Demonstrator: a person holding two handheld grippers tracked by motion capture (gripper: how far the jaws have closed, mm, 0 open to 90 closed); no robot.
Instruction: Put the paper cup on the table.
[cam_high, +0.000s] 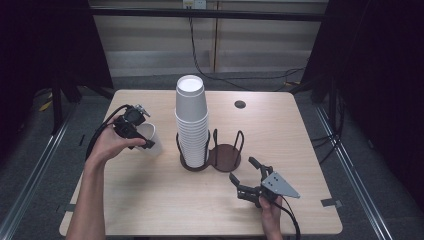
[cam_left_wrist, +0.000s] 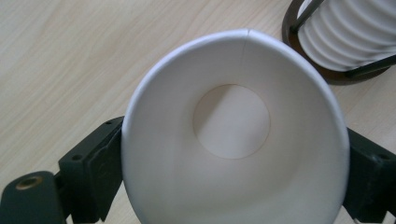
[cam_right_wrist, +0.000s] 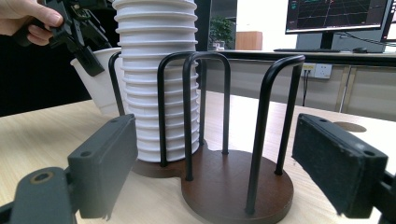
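Left gripper (cam_high: 141, 141): my jaws pinch paper cup (cam_left_wrist: 233, 140), interior seen | Right gripper (cam_high: 246, 176): jaws spread, facing cup rack (cam_right_wrist: 233, 186) beside cup stack (cam_high: 191, 120)

bare table lies before the cup stack (cam_high: 191, 120) and wire holder (cam_high: 226, 152) (mid-table), which block the centre

The desk (cam_high: 150, 200) was a light wood top with rounded corners and a dark round cable hole (cam_high: 240, 104) toward its far right. Near the middle stood a dark two-ring cup holder (cam_high: 225, 157) with upright wire loops. Its left ring carried a tall stack of white paper cups (cam_high: 191, 120), while its right ring stood bare. The holder's base rested flat on the wood.
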